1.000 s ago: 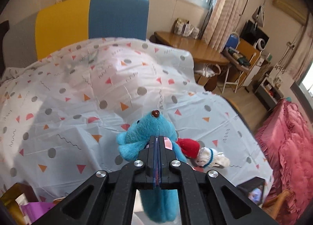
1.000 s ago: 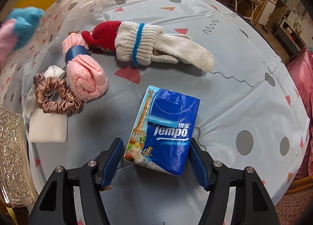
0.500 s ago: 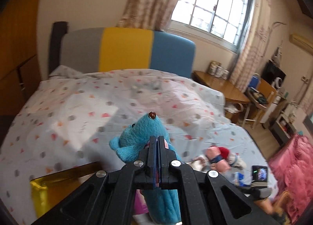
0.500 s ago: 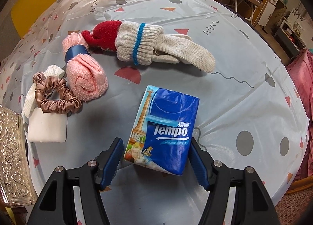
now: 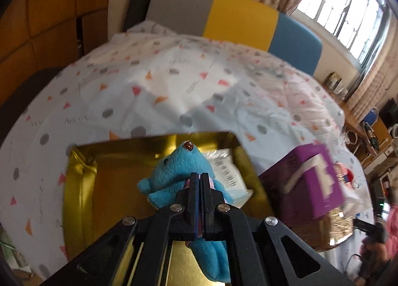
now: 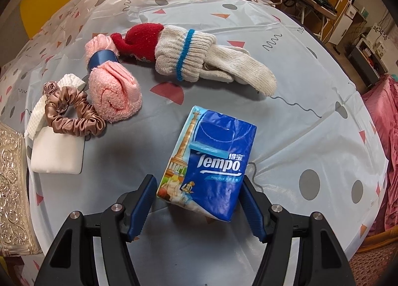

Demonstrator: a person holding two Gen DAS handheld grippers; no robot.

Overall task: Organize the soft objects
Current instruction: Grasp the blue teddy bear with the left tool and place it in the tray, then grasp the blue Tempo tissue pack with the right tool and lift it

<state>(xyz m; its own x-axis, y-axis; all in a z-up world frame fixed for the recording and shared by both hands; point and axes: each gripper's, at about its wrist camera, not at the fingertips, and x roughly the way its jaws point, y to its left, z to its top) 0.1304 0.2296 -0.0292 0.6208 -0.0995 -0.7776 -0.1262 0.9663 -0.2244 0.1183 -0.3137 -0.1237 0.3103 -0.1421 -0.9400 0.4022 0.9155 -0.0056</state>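
Fingers (image 5: 192, 201) of the left gripper (image 5: 199, 201) are squeezed on the fluffy blue plush toy (image 5: 177, 174), held over the shiny gold box (image 5: 79, 176), where it should be dropped next, while the right gripper (image 6: 197, 205) is spread wide around the blue tissue pack (image 6: 211, 161).

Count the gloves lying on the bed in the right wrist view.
2. A red glove lies beside the pink rolled towel; a white knit glove with a blue stripe lies to its right, its cuff over the red one. More could be hidden underneath.
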